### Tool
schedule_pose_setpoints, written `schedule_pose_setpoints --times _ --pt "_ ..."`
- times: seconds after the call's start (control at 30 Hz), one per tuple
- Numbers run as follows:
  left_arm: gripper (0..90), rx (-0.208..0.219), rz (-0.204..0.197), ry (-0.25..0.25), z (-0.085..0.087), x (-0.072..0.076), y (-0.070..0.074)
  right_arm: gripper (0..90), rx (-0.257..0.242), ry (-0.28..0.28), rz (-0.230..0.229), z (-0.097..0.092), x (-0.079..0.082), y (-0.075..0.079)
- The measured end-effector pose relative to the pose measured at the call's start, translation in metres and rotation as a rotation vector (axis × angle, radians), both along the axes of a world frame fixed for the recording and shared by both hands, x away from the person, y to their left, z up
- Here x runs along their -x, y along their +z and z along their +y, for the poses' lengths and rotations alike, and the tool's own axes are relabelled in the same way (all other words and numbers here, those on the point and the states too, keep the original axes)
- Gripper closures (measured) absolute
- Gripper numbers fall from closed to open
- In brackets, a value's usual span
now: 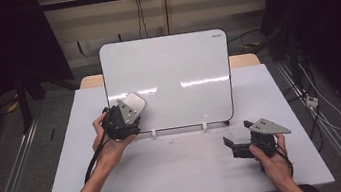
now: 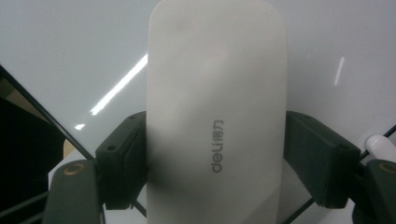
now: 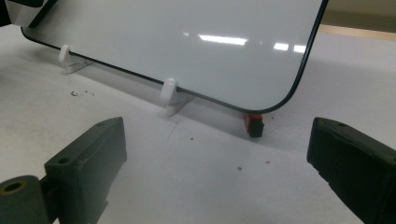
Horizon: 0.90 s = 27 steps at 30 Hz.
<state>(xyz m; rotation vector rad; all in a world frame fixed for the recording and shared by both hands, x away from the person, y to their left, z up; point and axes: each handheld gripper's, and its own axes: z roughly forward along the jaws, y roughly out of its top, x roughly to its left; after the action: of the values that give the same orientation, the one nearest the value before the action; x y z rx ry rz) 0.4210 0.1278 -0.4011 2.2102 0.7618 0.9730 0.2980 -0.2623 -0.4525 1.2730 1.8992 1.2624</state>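
A whiteboard [image 1: 175,75] stands upright on white clip feet [image 3: 169,95] at the back of the table, its surface blank. My left gripper [image 1: 128,113] is shut on a white eraser [image 1: 134,101], holding it against the board's lower left part. In the left gripper view the eraser [image 2: 215,116], marked "deli", sits between both black jaws with the whiteboard [image 2: 70,51] right behind it. My right gripper [image 1: 237,134] stands open over the table's right front, with nothing between its jaws [image 3: 215,168]; the whiteboard's [image 3: 187,42] lower right corner lies ahead of it.
The white table [image 1: 184,170] carries a few small dark specks [image 3: 81,93] near the board's feet. A small red and black object [image 3: 253,123] sits under the board's lower right corner. Metal rails and cables [image 1: 321,105] run along the floor on both sides.
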Motion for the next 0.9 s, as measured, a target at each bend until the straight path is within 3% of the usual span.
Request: schedule_pose_setpoints --times 0.2,0.53,0.7,0.9 --pt "13.3 0.023 0.027 -0.017 -0.001 -0.001 -0.001 4.5 -0.002 -0.001 0.001 -0.001 0.000 0.000" --pt "7.2 0.082 0.012 -0.022 0.003 0.000 0.004 4.5 0.000 -0.007 0.002 0.000 0.000 0.000" --pt "5.9 0.119 0.029 -0.034 0.004 0.001 0.006 4.6 -0.004 -0.016 0.002 -0.001 0.000 0.000" --pt "4.9 0.160 0.091 -0.057 0.010 0.002 0.009 4.8 -0.008 -0.023 0.001 0.001 -0.003 0.001"
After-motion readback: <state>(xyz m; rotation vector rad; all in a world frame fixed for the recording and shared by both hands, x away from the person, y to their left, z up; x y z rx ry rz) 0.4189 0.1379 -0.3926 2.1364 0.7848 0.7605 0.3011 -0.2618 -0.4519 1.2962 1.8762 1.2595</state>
